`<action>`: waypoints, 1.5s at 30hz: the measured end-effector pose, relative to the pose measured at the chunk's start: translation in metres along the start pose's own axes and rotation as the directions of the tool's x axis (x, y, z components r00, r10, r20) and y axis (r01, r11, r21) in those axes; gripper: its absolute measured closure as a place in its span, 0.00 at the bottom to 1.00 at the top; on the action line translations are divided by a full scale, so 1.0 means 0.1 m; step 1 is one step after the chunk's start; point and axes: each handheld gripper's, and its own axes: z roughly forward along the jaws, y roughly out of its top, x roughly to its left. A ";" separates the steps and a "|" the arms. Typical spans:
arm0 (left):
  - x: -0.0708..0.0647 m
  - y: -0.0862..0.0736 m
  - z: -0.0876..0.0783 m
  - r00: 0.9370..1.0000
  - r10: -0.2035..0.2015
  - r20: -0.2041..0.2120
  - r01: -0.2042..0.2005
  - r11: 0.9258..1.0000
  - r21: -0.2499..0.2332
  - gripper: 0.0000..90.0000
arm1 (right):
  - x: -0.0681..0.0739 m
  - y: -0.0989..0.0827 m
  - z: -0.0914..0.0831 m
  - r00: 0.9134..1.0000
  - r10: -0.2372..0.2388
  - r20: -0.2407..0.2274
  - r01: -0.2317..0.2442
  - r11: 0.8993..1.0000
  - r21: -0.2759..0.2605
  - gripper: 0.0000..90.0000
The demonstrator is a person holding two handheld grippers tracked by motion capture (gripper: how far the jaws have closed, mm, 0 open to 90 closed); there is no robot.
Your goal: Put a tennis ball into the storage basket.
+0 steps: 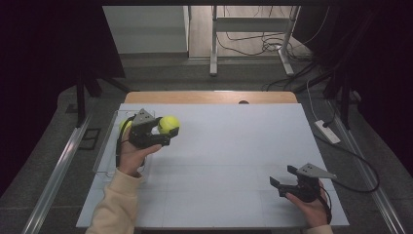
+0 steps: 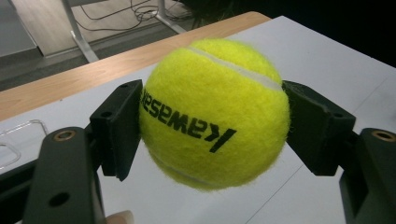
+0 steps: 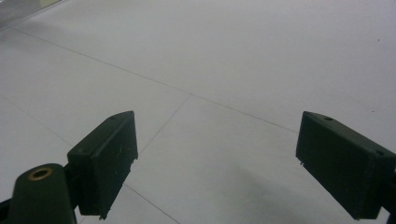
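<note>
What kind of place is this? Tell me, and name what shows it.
Probably a lab or recording workspace: a white-topped wooden table ringed by black curtains, loose cables on the floor, and a person's hand-held black two-jaw gripper clamping a yellow tennis ball.

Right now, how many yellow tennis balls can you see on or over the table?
2. One yellow felt tennis ball is clamped in the left gripper; a second peeks out behind that gripper over the clear tray. More may be hidden.
</note>
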 end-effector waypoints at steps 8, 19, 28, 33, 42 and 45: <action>0.08 -0.01 -0.08 1.000 -0.018 -0.021 0.018 1.000 -0.010 0.30 | 0.00 0.00 0.00 1.000 0.000 0.000 0.000 1.000 0.002 0.14; 0.22 -0.06 -0.21 0.997 -0.046 -0.055 0.045 0.999 -0.020 0.30 | -0.01 0.00 0.01 1.000 -0.002 0.000 0.002 1.000 0.004 0.14; 0.33 -0.08 -0.32 0.994 -0.071 -0.085 0.068 0.997 -0.035 0.30 | -0.01 0.00 0.01 1.000 -0.005 0.001 0.005 1.000 0.003 0.14; 0.40 -0.11 -0.38 0.990 -0.088 -0.106 0.084 0.996 -0.039 0.30 | -0.01 0.00 0.00 1.000 -0.003 0.002 0.003 1.000 0.002 0.14; 0.54 -0.17 -0.44 0.982 -0.118 -0.148 0.116 0.993 -0.023 0.30 | 0.00 0.00 0.01 1.000 -0.005 -0.001 0.005 1.000 0.000 0.14; 0.57 -0.18 -0.46 0.979 -0.125 -0.159 0.123 0.992 -0.025 0.30 | 0.00 0.00 0.01 1.000 -0.004 0.000 0.004 1.000 0.000 0.14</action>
